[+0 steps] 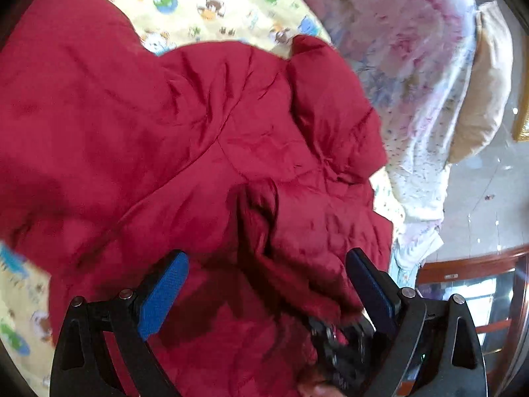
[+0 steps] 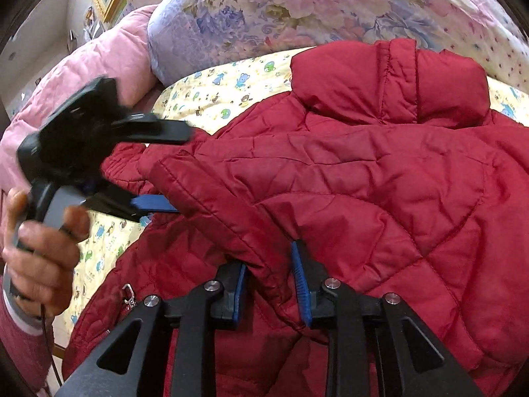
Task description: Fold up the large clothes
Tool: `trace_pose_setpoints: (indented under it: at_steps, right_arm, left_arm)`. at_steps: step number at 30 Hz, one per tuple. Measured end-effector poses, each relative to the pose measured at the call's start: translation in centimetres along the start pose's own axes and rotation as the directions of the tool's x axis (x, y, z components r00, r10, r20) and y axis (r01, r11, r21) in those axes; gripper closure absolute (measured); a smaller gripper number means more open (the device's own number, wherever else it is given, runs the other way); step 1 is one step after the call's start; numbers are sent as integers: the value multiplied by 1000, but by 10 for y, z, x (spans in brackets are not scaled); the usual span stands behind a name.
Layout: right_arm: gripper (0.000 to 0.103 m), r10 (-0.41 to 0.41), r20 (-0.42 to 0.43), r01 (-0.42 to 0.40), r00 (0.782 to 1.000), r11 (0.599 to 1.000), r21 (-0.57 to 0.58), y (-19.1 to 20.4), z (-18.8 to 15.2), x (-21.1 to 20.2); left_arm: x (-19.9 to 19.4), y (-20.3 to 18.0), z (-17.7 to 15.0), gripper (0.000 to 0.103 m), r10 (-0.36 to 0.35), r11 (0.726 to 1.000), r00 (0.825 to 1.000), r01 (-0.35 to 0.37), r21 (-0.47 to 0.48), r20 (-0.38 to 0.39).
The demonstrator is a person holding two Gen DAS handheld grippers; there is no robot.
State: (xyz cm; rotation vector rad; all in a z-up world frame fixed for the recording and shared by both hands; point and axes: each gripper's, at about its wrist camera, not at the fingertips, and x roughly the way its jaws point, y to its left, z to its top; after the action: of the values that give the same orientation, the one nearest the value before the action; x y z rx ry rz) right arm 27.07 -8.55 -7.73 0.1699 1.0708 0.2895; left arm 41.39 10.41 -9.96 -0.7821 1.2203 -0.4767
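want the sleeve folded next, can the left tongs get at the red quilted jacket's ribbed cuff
Probably yes: the left tongs stand open right beside the red quilted jacket's ribbed cuff, with nothing between them.

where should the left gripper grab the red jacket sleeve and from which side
Grip the sleeve's ribbed cuff, the narrow end of the red jacket lying out toward the left gripper. Come in from the cuff's open end, low over the yellow sheet, jaws straddling the flat cuff; it looks thin enough to fit the open jaws.
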Motion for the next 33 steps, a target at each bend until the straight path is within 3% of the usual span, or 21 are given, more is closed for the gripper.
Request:
trace_pose_setpoints:
  at_steps: [1,2,4,8,10,12,15,19,20,24,27,29,32,33]
  right_arm:
    - [72,3,0,-3,1000,1000,-2,1,0,1]
    - [71,9,1,-9,1000,1000,-1,1,0,1]
    - [68,12,-1,-12,1000,1000,0,2,0,1]
    - [63,24,-6,-24,1000,1000,19,-1,-1,-5]
    - [56,39,-11,-38,999,999,39,-4,-4,-13]
    - [56,48,-3,-48,999,997,66,-11,-8,-28]
    - [52,-7,45,2,999,994,113,-29,-11,-57]
    - [46,-110,115,85,987,975,205,-70,-3,-93]
    - [43,-151,116,122,982,966,226,-82,1,-97]
    - [42,-244,60,216,968,931,293,-124,11,-89]
    - [44,-263,-34,260,964,918,299,-143,5,-65]
    - [43,-280,-55,285,958,921,266,-144,0,-54]
    - [43,-319,-70,327,945,917,227,-143,-1,-45]
    - [43,-321,-72,329,944,915,232,-144,0,-44]
  left_arm:
    - [5,1,3,22,-5,1000,1000,6,5,-4]
    - [10,1,5,48,-15,1000,1000,15,12,-11]
    - [18,3,8,79,-36,999,999,37,19,-40]
    - [20,-2,7,87,-18,997,1000,19,79,-12]
    - [12,-7,2,88,-8,994,1000,7,109,6]
    - [2,-13,1,89,36,985,998,-43,168,44]
    - [-13,-20,1,90,148,952,982,-173,252,114]
    - [-13,-30,-3,89,292,872,937,-343,349,191]
    - [-9,-33,-7,89,316,845,927,-372,384,202]
    - [-2,-50,-21,88,362,786,896,-442,433,257]
    - [-3,-56,-28,81,384,778,877,-475,412,288]
    - [-20,-61,-40,72,381,783,864,-491,383,328]
    - [-49,-67,-63,66,361,780,836,-513,358,413]
    - [-57,-71,-71,65,343,786,834,-506,354,432]
